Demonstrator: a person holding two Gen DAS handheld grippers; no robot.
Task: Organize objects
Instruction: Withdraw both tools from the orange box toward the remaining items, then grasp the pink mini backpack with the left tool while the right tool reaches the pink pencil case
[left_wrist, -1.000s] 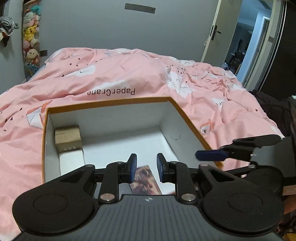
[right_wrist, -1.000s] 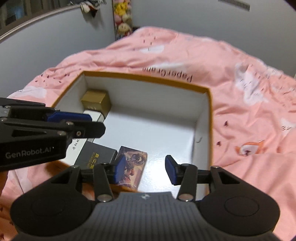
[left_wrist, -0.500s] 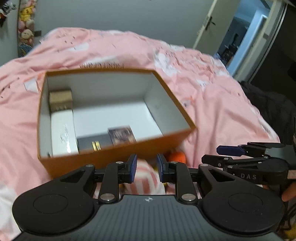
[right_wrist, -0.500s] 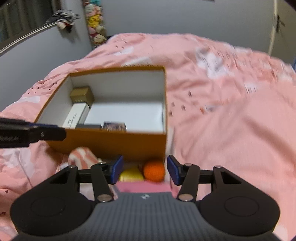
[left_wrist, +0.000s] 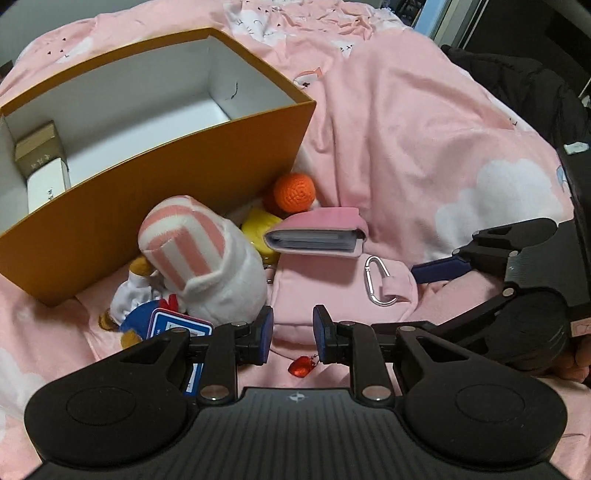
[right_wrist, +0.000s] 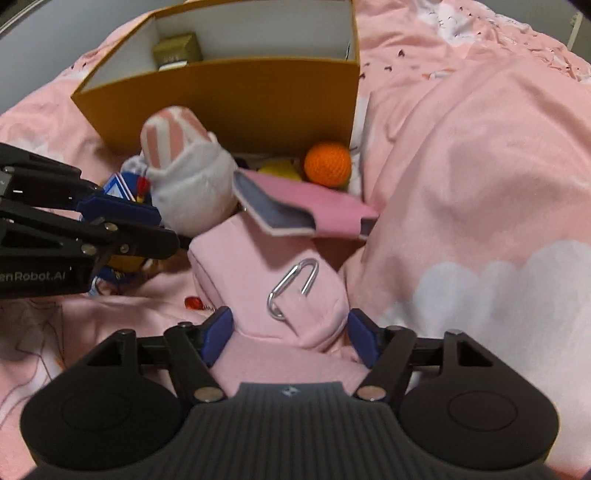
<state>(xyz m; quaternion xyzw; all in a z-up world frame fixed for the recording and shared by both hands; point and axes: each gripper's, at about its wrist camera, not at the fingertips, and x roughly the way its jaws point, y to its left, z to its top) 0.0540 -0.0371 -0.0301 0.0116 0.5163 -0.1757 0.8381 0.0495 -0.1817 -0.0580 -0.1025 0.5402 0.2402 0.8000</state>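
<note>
An orange box (left_wrist: 155, 177) (right_wrist: 236, 96) with a white inside stands on the pink bed. A pile lies at its near wall: a pink-striped plush (left_wrist: 207, 258) (right_wrist: 184, 177), an orange knitted ball (left_wrist: 294, 191) (right_wrist: 327, 162), a pink card holder (left_wrist: 317, 236) (right_wrist: 306, 206) and a pink pouch (left_wrist: 332, 291) (right_wrist: 266, 284) with a silver carabiner (left_wrist: 378, 280). My left gripper (left_wrist: 290, 334) is open and empty just before the pouch's near edge. My right gripper (right_wrist: 288, 338) is wide open, its fingers on either side of the pouch's near end.
Inside the box are a gold carton (left_wrist: 37, 149) (right_wrist: 177, 51) and a white carton (left_wrist: 46, 184). A blue-and-white toy (left_wrist: 162, 321), a yellow item (left_wrist: 258, 227) and a red heart charm (left_wrist: 303, 367) lie in the pile. A dark garment (left_wrist: 517, 85) lies at the bed's right edge.
Both grippers have pulled back from over the box and dropped to the pile in front of it. The right gripper has opened wider, around the pouch.
</note>
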